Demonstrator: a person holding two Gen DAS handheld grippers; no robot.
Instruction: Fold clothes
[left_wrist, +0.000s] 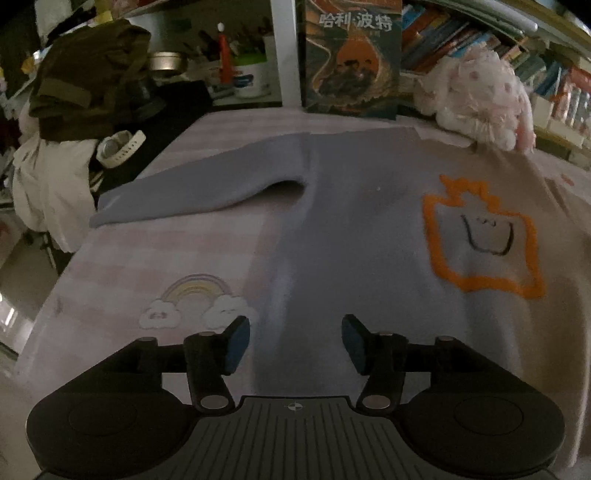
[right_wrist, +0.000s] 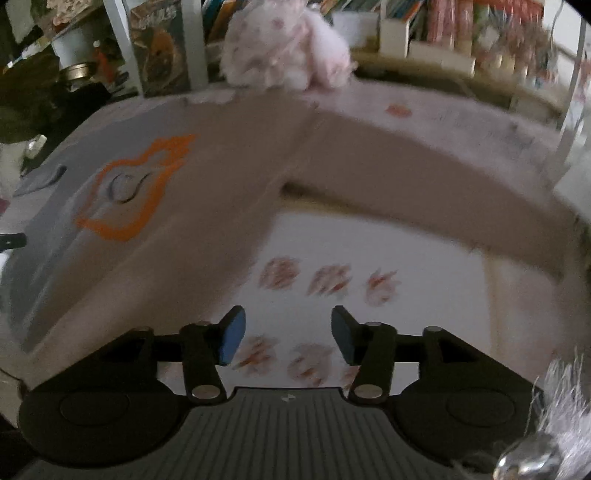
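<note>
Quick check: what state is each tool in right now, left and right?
Left tool: open, holding nothing, above the sweater.
Right tool: open, holding nothing, above the patterned cloth.

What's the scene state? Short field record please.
garment: two-tone sweatshirt, spread flat, front up
print: orange outline with a face
blue sleeve: stretched out sideways, unfolded
tan sleeve: stretched out sideways, unfolded
surface: pink blanket with a rainbow print
left claw: open, empty
right claw: open, empty
behind: plush toy, book
</note>
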